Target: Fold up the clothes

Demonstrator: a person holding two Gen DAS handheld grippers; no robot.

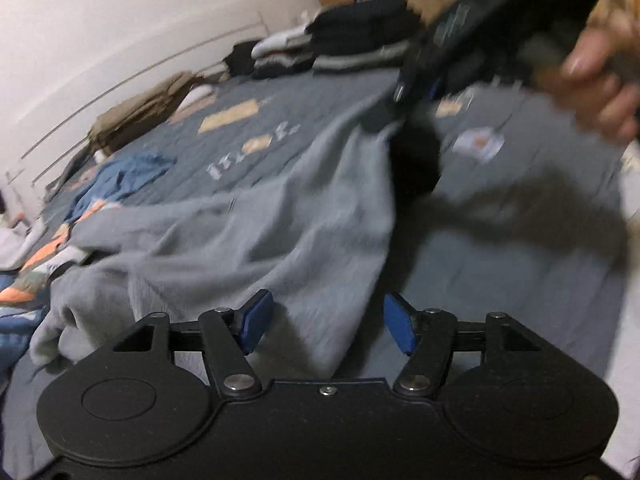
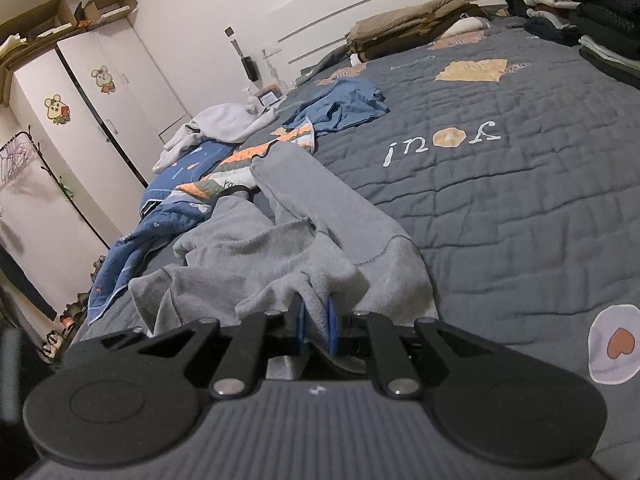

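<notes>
A light grey sweatshirt (image 1: 248,232) lies crumpled on the dark grey quilted bed (image 1: 520,280). My left gripper (image 1: 328,326) is open, its blue pads (image 1: 256,320) just above the sweatshirt's near edge, holding nothing. My right gripper (image 2: 316,324) is shut on a fold of the grey sweatshirt (image 2: 320,240) and lifts it. In the left wrist view the right gripper (image 1: 404,100) appears at the upper right, held by a hand (image 1: 600,80), pulling the cloth up. That view is motion-blurred.
A blue garment (image 2: 340,104) and a patterned blue and orange blanket (image 2: 180,196) lie further along the bed. Stacks of folded clothes (image 2: 600,20) and a brown folded pile (image 2: 408,28) sit near the headboard. White wardrobes (image 2: 92,108) stand at the left.
</notes>
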